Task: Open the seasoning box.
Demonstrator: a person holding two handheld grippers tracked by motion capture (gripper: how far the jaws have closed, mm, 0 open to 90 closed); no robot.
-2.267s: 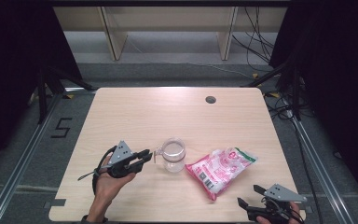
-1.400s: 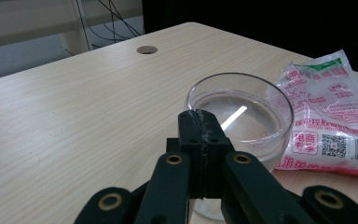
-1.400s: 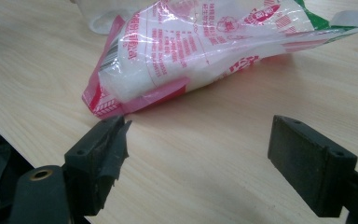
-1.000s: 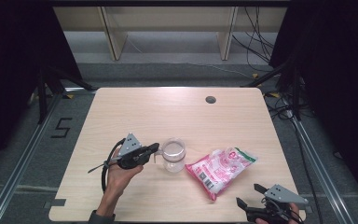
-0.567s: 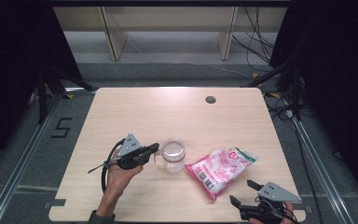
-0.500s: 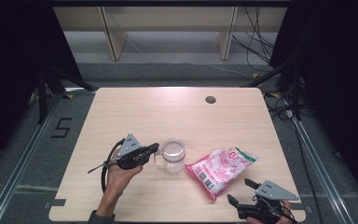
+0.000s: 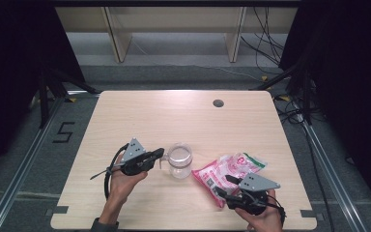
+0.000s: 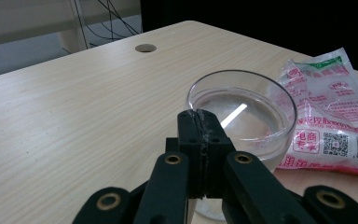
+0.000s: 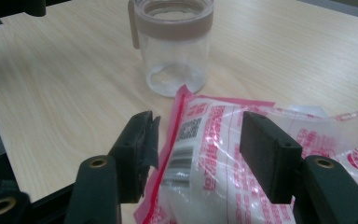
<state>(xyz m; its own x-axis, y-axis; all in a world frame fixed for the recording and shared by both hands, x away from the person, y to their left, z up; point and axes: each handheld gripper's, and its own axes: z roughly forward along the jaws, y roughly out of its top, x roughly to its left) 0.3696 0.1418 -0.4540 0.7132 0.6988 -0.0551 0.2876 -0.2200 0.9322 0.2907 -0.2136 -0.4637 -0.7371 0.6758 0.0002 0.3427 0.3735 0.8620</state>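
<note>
Pink packet (image 7: 229, 172) lies on the pale wood table (image 7: 174, 116) just beside the glass jar (image 7: 179, 160); right gripper (image 9: 193, 154) jaws, just closing, straddle its corner, not pressing. Left gripper (image 8: 199, 114) is pinched on the jar's handle. Dark room beyond; the right gripper view shows the packet's barcode.

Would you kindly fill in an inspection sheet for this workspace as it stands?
Surface: pale wood table with a round hole near the far edge.
Job's things: clear jar, upright, lid off; pink-printed bag lying beside it.
Clutter: nothing seen.
Grippers: left gripper shut, tips at the jar's handle; right gripper has just been closing, the bag's end between its jaws, pads not yet pressing.
Cables: bundles on the floor beyond the table.
Surroundings: grey floor marked 5; wooden shelf legs behind.
</note>
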